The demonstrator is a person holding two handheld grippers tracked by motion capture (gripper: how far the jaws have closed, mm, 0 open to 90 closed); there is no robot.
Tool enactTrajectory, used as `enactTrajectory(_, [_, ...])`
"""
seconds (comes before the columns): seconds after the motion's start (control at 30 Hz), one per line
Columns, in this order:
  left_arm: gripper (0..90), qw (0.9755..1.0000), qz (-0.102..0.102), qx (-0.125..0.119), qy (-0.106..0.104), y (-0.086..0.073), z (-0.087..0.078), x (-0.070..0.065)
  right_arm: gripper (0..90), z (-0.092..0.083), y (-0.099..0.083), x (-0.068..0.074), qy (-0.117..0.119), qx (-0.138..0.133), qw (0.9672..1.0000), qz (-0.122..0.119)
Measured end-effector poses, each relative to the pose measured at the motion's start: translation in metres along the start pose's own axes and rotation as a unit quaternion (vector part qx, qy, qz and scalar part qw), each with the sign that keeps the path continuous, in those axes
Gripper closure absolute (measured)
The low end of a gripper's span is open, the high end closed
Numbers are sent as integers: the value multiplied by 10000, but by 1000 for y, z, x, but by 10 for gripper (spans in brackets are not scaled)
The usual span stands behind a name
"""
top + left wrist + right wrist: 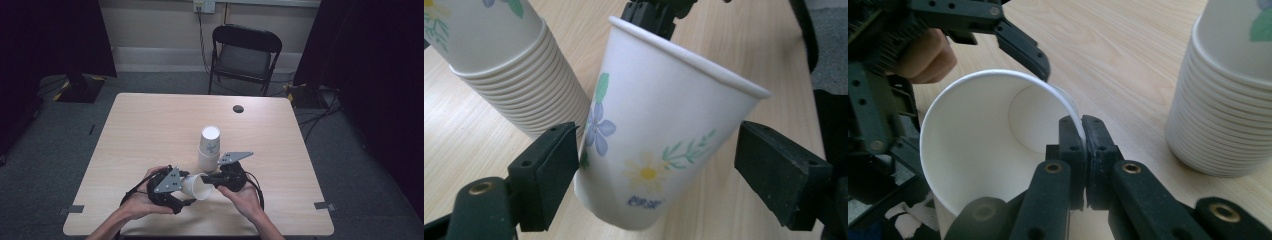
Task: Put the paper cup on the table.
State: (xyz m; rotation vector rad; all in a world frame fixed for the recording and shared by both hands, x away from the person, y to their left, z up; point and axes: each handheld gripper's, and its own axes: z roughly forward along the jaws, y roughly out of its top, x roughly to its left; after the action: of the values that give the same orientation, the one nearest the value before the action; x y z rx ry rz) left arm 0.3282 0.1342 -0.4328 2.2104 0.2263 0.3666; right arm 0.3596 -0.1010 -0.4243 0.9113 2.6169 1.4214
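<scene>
I see a white paper cup (659, 135) printed with blue and yellow flowers, black tongs (1083, 131), and a pale wood-grain counter (150, 125).

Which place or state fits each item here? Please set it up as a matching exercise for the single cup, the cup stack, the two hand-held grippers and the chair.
Things:
1. single paper cup
2. stack of cups
3. right hand-held gripper
4. left hand-held gripper
5. folding chair

Places or states:
A. beyond the table's far edge
B. jaws on either side of the cup's body, gap visible on one side
C. tilted, held by its rim
D. standing upside down on the table
E. jaws pinched on the cup's rim

Pairs: 1-C, 2-D, 3-E, 4-B, 5-A
</scene>
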Motion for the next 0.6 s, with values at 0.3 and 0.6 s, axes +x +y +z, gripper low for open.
enactTrajectory(0.3, [166,9998,-83,36,156,0,6,-1,880,3,4,3,6,-18,10000,18])
enactTrajectory(0.6, [180,9991,-219,4,372,3,9,-3,866,2,5,4,-131,-198,9997,-14])
